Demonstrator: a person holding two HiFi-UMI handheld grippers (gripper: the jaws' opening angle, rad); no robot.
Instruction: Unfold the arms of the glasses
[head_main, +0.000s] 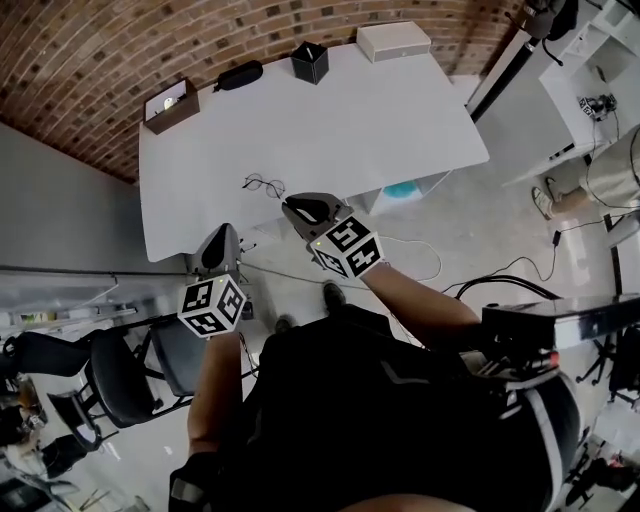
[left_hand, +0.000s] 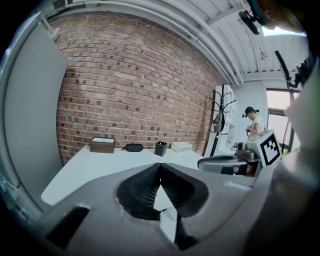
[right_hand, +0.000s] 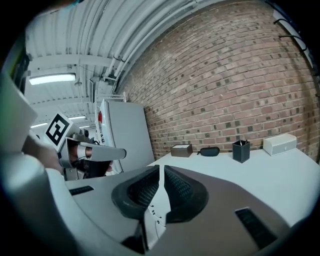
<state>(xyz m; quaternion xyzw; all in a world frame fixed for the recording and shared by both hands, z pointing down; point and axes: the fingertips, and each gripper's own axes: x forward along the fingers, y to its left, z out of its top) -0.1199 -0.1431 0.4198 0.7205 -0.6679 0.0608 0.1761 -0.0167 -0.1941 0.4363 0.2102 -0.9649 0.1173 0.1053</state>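
Your right gripper was closed, empty, glasses lay on the table just ahead, left gripper closed too, farther back.

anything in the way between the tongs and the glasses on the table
Nothing visible does. The glasses lie alone near the table's front edge. Only bare tabletop separates them from the right tongs and the left tongs. The case and cup stand at the back edge.

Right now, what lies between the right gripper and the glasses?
Only bare table between the right gripper and the glasses, per the head view.
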